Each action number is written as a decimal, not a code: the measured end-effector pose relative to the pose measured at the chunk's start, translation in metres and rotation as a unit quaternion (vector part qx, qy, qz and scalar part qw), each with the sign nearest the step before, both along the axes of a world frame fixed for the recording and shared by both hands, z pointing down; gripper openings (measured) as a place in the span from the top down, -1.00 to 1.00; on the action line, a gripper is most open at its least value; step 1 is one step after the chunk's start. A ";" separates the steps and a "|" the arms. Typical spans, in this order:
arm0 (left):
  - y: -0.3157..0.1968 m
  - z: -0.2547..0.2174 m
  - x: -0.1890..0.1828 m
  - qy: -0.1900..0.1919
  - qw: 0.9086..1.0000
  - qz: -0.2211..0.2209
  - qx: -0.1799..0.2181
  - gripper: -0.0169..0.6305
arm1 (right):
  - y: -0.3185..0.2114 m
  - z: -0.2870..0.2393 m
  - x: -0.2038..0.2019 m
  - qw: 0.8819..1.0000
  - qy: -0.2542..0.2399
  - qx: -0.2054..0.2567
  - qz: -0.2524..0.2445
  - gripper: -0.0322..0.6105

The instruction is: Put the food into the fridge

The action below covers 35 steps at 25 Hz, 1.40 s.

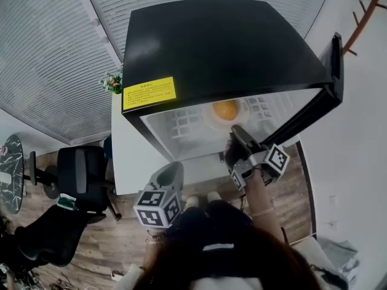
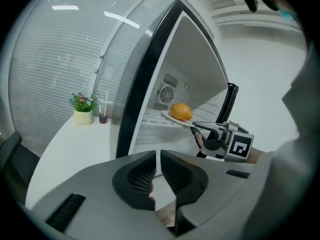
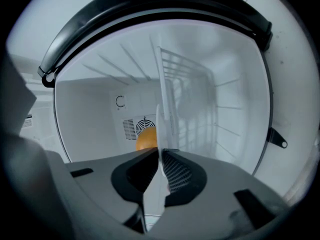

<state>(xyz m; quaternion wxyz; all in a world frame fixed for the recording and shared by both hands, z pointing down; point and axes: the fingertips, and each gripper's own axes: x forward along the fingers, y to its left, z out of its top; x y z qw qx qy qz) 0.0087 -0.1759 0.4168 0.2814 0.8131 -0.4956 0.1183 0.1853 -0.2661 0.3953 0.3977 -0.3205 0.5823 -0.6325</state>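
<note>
Right claw point(image 3: 160, 153) is clenched on the rim of a white plate point(image 1: 242, 109) that carries an orange point(image 3: 146, 140). The plate sits on the wire shelf point(image 1: 181, 124) inside the open black mini fridge point(image 1: 224, 41). Left claw point(image 2: 158, 156), closed and empty, hangs outside, in front of the fridge.

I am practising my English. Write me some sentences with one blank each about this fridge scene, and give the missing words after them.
1. The door of the fridge stands ____.
2. Inside, the orange lies on a white ____.
3. The rim of the plate stands between the jaws of the ____ gripper.
4. The sticker on the fridge's black top is ____.

Missing words: open; plate; right; yellow
</note>
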 end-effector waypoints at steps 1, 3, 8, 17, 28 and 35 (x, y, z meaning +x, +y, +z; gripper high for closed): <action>-0.001 0.001 -0.001 -0.001 1.000 -0.002 0.000 0.86 | -0.001 0.000 0.001 1.000 -0.003 -0.001 0.002 0.80; -0.002 0.002 -0.003 -0.003 1.000 -0.003 0.000 0.86 | -0.003 0.001 0.002 1.000 -0.008 -0.001 0.004 0.79; -0.004 0.001 -0.003 -0.001 1.000 -0.005 -0.004 0.86 | -0.003 0.001 0.002 1.000 -0.017 -0.003 0.002 0.79; -0.002 0.001 0.002 -0.001 1.000 0.002 -0.011 0.86 | 0.001 0.000 0.000 1.000 -0.023 -0.006 -0.004 0.78; 0.000 0.001 0.005 -0.007 1.000 0.004 -0.011 0.86 | 0.006 0.001 0.001 1.000 -0.024 -0.005 -0.008 0.78; -0.001 -0.001 0.010 -0.016 1.000 0.001 -0.007 0.86 | 0.013 -0.001 0.002 0.999 -0.027 -0.001 -0.021 0.78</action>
